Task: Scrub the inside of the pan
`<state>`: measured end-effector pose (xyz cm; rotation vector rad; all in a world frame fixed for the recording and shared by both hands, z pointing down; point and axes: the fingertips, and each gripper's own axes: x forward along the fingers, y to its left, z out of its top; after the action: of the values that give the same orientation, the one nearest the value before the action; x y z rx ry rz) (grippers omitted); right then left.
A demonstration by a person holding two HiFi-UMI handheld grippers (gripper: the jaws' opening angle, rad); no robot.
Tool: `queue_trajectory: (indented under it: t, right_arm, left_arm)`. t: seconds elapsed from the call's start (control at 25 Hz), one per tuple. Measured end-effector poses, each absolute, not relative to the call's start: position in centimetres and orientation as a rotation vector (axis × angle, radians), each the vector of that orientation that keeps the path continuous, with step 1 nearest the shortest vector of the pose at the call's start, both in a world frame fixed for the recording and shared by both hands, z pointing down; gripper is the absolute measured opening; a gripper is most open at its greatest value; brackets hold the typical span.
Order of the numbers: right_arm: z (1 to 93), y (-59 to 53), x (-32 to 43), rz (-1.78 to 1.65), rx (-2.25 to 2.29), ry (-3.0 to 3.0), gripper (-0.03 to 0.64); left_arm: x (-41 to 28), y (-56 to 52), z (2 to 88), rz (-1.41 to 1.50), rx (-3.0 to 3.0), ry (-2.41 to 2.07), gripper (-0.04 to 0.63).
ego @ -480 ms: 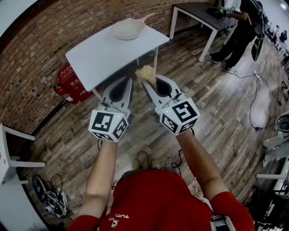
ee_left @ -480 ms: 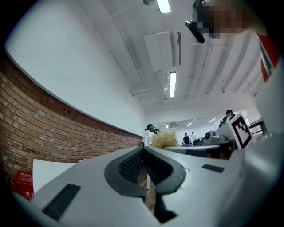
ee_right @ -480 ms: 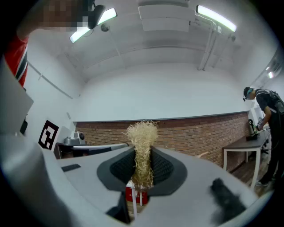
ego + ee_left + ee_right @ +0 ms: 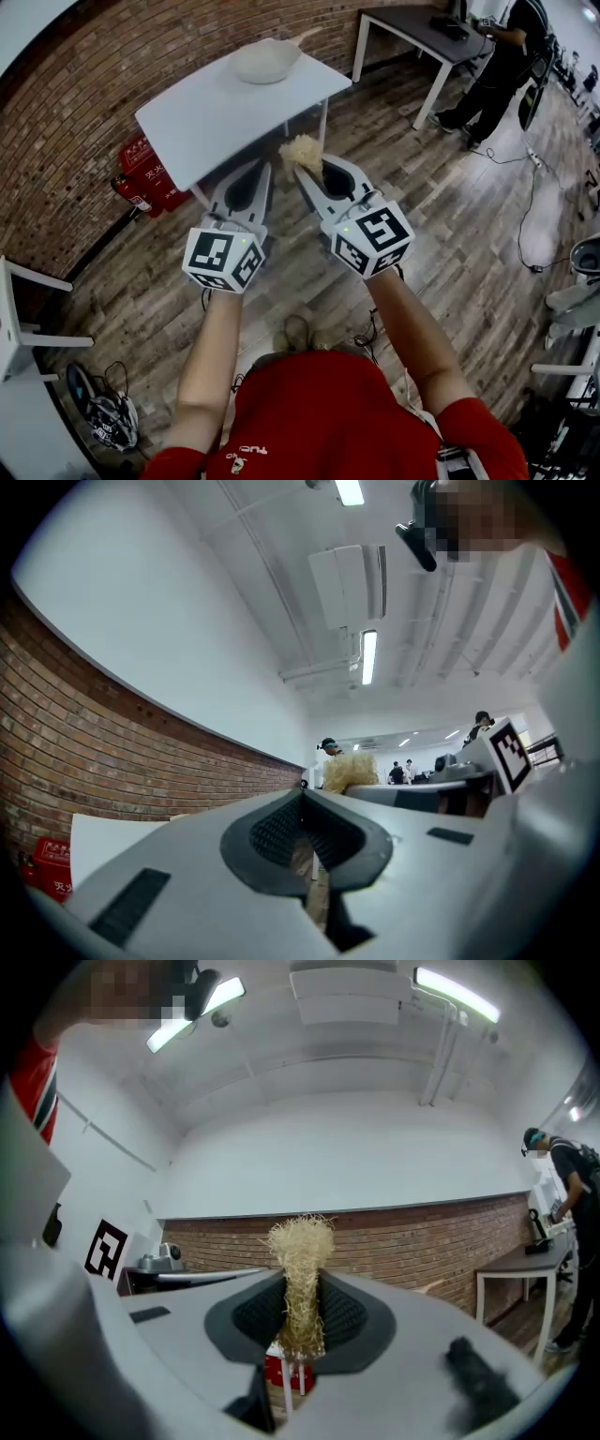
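I had my right gripper [image 4: 309, 171] clamped on the scrubber [image 4: 302, 150], my left gripper [image 4: 266, 169] pinched shut and empty, the pan [image 4: 267, 61] on the table [image 4: 206, 122] ahead.

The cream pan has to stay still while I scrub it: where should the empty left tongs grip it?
Probably by the pale straight handle, which juts past the far-right rim of the round cream pan; come from that end, closing across it.

— What runs along the brick wall [image 4: 66, 141]?
— A red fire extinguisher box [image 4: 141, 161] at its foot, on the wooden floor [image 4: 450, 244].
— And at the far right?
— A dark desk [image 4: 412, 26] on white legs. A person in black [image 4: 497, 70] stands at it, and a cable [image 4: 520, 220] trails over the boards nearby.
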<state>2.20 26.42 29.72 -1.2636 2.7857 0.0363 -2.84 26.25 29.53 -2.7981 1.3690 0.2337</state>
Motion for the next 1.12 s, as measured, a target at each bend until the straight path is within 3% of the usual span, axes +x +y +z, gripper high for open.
queue_trajectory:
  t: [0.52,1.12]
  right_arm:
    - [29.6,24.1,5.9,-0.006,-1.201,2.793,0.087]
    - [30.7,16.7,5.9,0.027,-1.263,2.819,0.087]
  left_arm:
    - [-0.1,24.6,29.9,0.17,-2.731,1.476,0.014]
    - [-1.6,17.4,30.8,0.151,-2.711,1.498,0.014]
